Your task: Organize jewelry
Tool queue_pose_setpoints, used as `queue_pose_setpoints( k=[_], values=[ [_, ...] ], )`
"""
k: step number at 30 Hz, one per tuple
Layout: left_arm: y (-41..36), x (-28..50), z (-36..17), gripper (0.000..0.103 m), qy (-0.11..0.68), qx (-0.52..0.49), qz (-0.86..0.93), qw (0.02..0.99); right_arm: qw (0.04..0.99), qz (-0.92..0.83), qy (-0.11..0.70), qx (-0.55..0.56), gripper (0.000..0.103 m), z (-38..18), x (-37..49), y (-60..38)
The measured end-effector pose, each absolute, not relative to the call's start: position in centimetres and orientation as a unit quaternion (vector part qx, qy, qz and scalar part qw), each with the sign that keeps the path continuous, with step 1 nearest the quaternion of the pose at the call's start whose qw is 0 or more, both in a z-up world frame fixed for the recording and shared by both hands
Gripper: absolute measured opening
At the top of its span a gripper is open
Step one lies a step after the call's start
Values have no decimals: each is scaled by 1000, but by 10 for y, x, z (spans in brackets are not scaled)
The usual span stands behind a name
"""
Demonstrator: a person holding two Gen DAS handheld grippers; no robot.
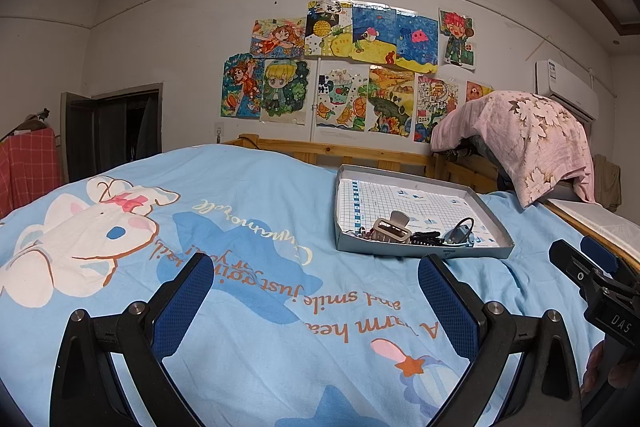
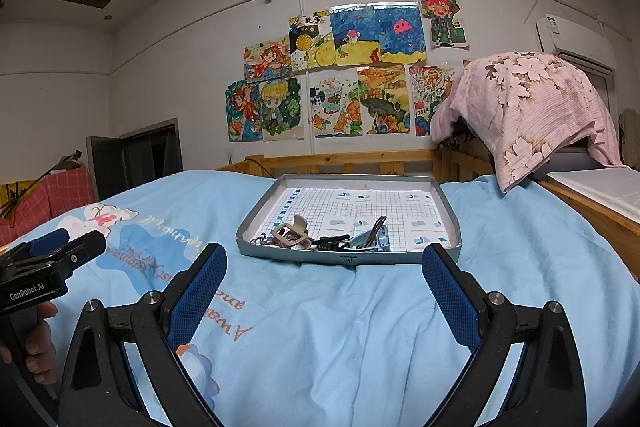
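A shallow grey tray (image 1: 486, 209) (image 2: 450, 211) lined with grid paper lies on the blue bedspread. At its near edge sits a pile of accessories: a beige claw hair clip (image 1: 392, 227) (image 2: 291, 231), black hair clips (image 1: 428, 238) (image 2: 330, 241), dark bands over a silvery piece (image 1: 462, 229) (image 2: 372, 233). My left gripper (image 1: 316, 267) is open and empty, short of the tray and left of it. My right gripper (image 2: 324, 259) is open and empty, just before the tray's front edge. Each gripper shows in the other's view, the right one (image 1: 592, 267) and the left one (image 2: 60, 247).
The blue bedspread (image 1: 248, 227) (image 2: 520, 259) has a cartoon print and text. A wooden bed rail (image 1: 360, 153) (image 2: 352, 161) runs behind the tray. A pink floral quilt (image 1: 520, 135) (image 2: 528, 107) is heaped at the back right. Drawings cover the wall.
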State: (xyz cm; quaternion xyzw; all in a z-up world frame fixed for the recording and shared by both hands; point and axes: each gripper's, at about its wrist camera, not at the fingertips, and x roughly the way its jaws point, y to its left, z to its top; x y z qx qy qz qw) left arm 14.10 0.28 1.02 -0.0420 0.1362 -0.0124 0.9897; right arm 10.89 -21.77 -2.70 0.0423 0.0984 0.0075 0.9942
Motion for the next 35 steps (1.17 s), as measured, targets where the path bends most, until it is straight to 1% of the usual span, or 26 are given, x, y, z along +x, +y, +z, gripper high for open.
queue_pose_setpoints(
  k=[35],
  values=[
    [9,135,0,103,137,-32,-7,990,994,11,102,40,96,-31,110,-217]
  ],
)
